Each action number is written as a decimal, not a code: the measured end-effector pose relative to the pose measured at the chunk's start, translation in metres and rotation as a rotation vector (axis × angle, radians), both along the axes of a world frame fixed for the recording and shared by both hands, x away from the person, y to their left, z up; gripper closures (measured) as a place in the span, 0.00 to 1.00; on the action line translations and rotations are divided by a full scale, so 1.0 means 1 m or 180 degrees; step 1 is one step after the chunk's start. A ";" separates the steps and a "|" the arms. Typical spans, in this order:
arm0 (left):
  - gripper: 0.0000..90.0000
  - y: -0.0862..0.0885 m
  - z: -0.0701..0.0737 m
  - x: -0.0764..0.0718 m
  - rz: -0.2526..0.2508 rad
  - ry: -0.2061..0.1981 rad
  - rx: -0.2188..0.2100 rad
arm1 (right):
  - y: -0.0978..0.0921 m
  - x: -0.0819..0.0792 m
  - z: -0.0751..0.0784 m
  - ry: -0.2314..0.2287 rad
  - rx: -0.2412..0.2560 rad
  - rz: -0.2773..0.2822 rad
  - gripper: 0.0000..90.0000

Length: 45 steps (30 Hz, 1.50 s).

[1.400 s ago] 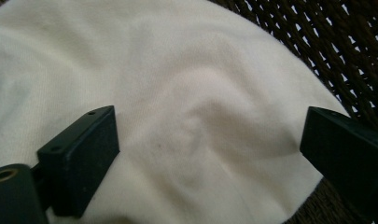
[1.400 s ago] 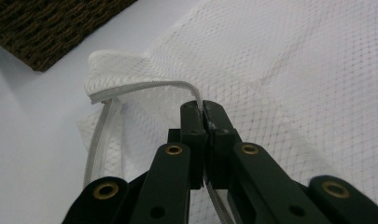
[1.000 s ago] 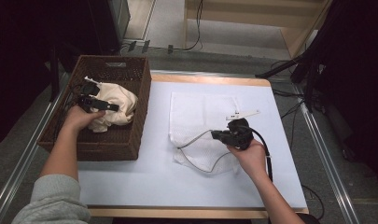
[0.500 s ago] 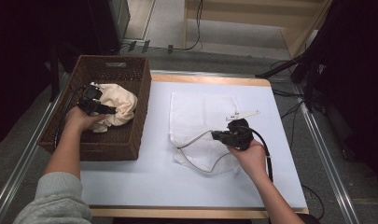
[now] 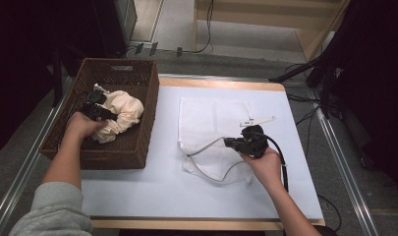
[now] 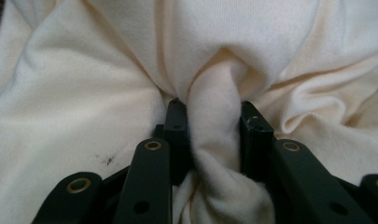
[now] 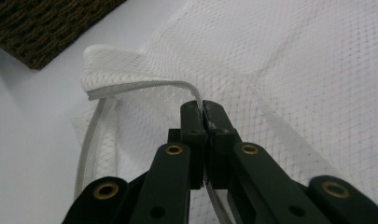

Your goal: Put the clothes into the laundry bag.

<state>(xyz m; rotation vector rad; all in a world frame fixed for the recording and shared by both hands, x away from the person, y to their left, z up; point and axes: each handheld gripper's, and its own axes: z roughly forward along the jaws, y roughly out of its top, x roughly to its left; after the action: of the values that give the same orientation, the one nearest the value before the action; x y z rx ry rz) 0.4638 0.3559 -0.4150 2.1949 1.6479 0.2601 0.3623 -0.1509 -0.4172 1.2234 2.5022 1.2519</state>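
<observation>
Your left gripper (image 6: 213,119) pinches a fold of the cream garment (image 5: 122,114) inside the wicker basket (image 5: 137,147); right of that basket on the desk (image 5: 162,182), your right gripper (image 7: 204,112) is clamped on the mesh bag's (image 5: 206,118) zipper edge (image 7: 144,86)

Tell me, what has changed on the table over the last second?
Very little. The left gripper has slid slightly toward the person within the wicker basket, still clamped on a fold of the cream garment. The right gripper stays shut on the zipper edge of the white mesh bag, which lies where it was.
</observation>
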 end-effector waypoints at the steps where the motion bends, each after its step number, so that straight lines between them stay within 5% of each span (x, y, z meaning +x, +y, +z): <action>1: 0.79 0.002 0.004 -0.001 0.0015 -0.0006 -0.0099 | 0.000 0.000 0.000 -0.0001 0.0008 0.0003 0.99; 10: 0.79 -0.002 0.042 -0.012 -0.0035 -0.0280 -0.0430 | 0.000 0.000 0.004 -0.0010 0.0055 -0.0007 0.99; 24: 0.80 0.007 0.091 -0.034 -0.0076 -0.0439 -0.0536 | 0.002 0.003 0.008 -0.0023 0.0089 0.0008 0.99; 38: 0.80 -0.008 0.164 -0.063 -0.0391 -0.0677 -0.0647 | 0.005 0.008 0.013 -0.0023 0.0151 0.0019 0.99; 45: 0.80 -0.015 0.189 -0.073 -0.0536 -0.0716 -0.0741 | 0.005 0.009 0.014 -0.0016 0.0159 0.0025 0.99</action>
<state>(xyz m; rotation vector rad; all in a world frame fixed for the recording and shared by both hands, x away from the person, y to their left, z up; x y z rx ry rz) 0.3904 0.3410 -0.2263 2.0320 1.2962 0.2449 0.3717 -0.1462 -0.4030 1.2206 2.4893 1.3254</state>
